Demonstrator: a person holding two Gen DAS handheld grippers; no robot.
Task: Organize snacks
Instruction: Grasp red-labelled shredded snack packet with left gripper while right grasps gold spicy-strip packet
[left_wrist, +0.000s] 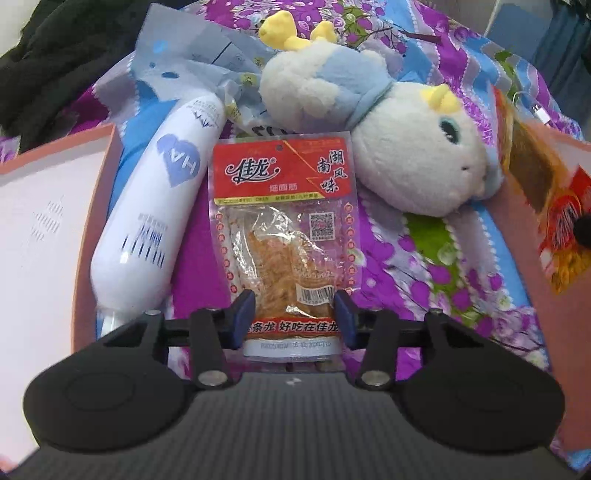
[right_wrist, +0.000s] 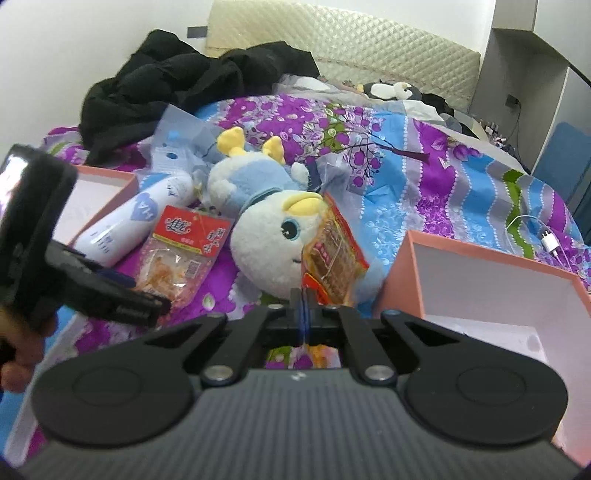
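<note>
My right gripper (right_wrist: 305, 306) pinches the orange snack bag (right_wrist: 332, 254) by its edge and may lose it; my half-open left gripper (left_wrist: 295, 314) straddles the red snack packet (left_wrist: 282, 236), unclamped

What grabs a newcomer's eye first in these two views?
The big white-and-blue plush toy lies mid-bed on the purple floral bedspread, beside a white bottle. In front of it, the left hand-held gripper straddles a red-topped snack packet, jaws either side of its lower end. The right hand-held gripper is shut on an orange snack bag, next to an open pink box.
</note>
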